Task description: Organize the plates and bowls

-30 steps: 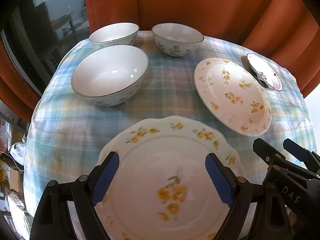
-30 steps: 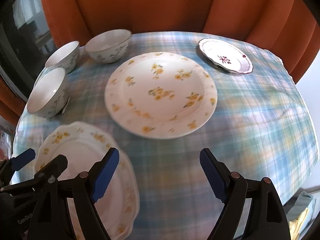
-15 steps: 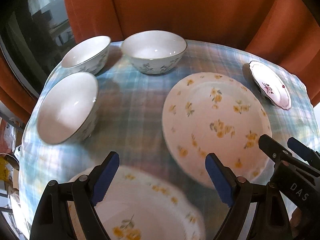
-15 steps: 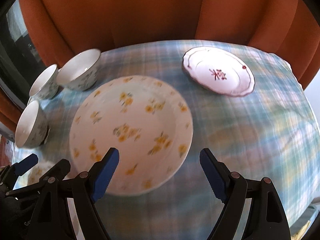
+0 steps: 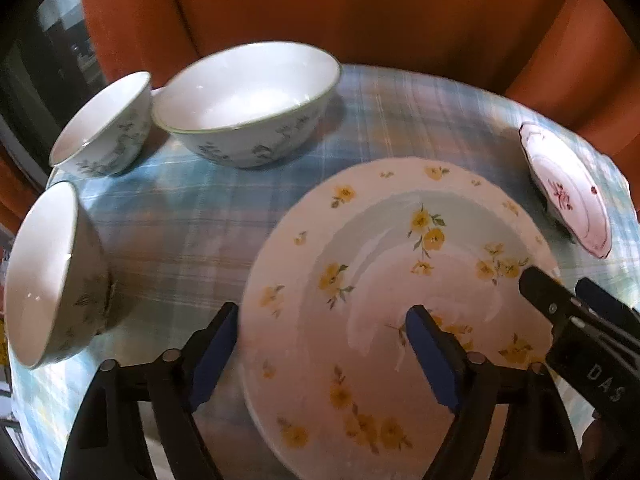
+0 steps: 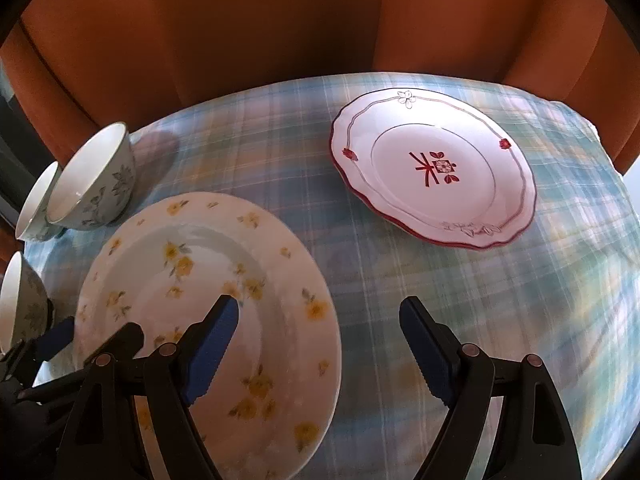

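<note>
Plate with yellow flowers (image 5: pixel 400 288), lying flat on the plaid-clothed desk (image 5: pixel 200 232), near its middle. Straddled at its near left rim by the left gripper (image 5: pixel 322 350): left finger outside the rim over the cloth, right finger over the plate's well, jaws closing yet wide apart, pads pressing on nothing. Straddled on its opposite rim by the right gripper (image 6: pixel 316 348): left finger over the plate's surface, right finger over bare cloth beyond the rim, fingers released and spread wide, grasping nothing. Seen from the right wrist as well, this same plate (image 6: pixel 200 320) low and to the left.

Beyond it, at the far left, three white bowls with grey-green leaf prints: a wide bowl (image 5: pixel 248 104) upright at the back, a smaller bowl (image 5: pixel 104 124) just beside it on the left, a third bowl (image 5: pixel 52 276) nearer along the left edge. Well apart on the right, a scalloped plate with red trim (image 6: pixel 436 172), also flat on the cloth. Behind the desk, an orange curtain (image 6: pixel 320 20).
</note>
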The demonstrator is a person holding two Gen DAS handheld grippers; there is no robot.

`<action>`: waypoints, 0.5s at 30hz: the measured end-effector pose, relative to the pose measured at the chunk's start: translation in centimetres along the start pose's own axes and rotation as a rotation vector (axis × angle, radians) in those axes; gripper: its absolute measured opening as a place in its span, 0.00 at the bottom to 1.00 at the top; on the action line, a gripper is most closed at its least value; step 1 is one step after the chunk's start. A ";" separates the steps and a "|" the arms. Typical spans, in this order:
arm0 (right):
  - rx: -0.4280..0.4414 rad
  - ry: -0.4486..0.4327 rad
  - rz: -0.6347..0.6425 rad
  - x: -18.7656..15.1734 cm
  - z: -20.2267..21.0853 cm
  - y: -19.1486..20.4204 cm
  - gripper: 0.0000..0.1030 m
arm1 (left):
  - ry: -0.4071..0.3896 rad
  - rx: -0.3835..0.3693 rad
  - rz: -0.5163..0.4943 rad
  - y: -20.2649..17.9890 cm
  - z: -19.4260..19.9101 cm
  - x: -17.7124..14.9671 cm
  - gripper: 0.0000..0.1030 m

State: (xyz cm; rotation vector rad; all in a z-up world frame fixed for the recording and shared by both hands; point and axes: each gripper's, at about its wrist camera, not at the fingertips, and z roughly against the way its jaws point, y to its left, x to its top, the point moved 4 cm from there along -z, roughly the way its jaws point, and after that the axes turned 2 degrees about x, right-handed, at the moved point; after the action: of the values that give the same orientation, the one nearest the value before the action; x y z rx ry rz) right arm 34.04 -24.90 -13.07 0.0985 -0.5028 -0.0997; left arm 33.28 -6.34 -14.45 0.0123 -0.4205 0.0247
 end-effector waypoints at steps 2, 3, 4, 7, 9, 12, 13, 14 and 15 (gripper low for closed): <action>0.022 0.002 0.001 0.1 -0.4 0.1 0.82 | -0.004 0.026 -0.017 -0.4 -0.4 -0.1 0.80; 0.032 0.003 0.003 0.2 -0.7 0.2 0.79 | -0.007 0.026 -0.016 -0.4 -0.4 -0.1 0.80; 0.040 0.007 0.009 0.3 -0.9 0.3 0.76 | -0.009 0.023 -0.014 -0.3 -0.4 0.0 0.80; 0.051 0.031 0.022 0.3 -1.7 0.8 0.61 | -0.007 0.019 -0.008 -0.2 -0.3 -0.1 0.79; 0.066 0.048 0.014 0.1 -2.2 1.0 0.53 | -0.004 0.020 -0.011 -0.2 -0.3 -0.2 0.79; 0.061 0.045 0.020 0.1 -2.1 1.2 0.53 | 0.005 0.012 -0.023 -0.3 -0.1 -0.2 0.79; 0.057 0.050 0.025 0.0 -2.1 1.3 0.53 | 0.009 0.009 -0.029 -0.4 -0.3 -0.1 0.79; 0.054 0.057 0.029 -0.1 -2.0 1.3 0.53 | 0.015 0.005 -0.036 -0.5 -0.3 -0.1 0.79; 0.050 0.063 0.029 -0.2 -1.9 1.4 0.53 | 0.020 0.004 -0.040 -0.6 -0.2 -0.2 0.79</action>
State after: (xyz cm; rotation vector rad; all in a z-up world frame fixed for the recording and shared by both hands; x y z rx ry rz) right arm 34.87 -23.39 -14.71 0.1433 -0.4440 -0.0559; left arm 33.23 -6.97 -14.76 0.0240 -0.3997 -0.0136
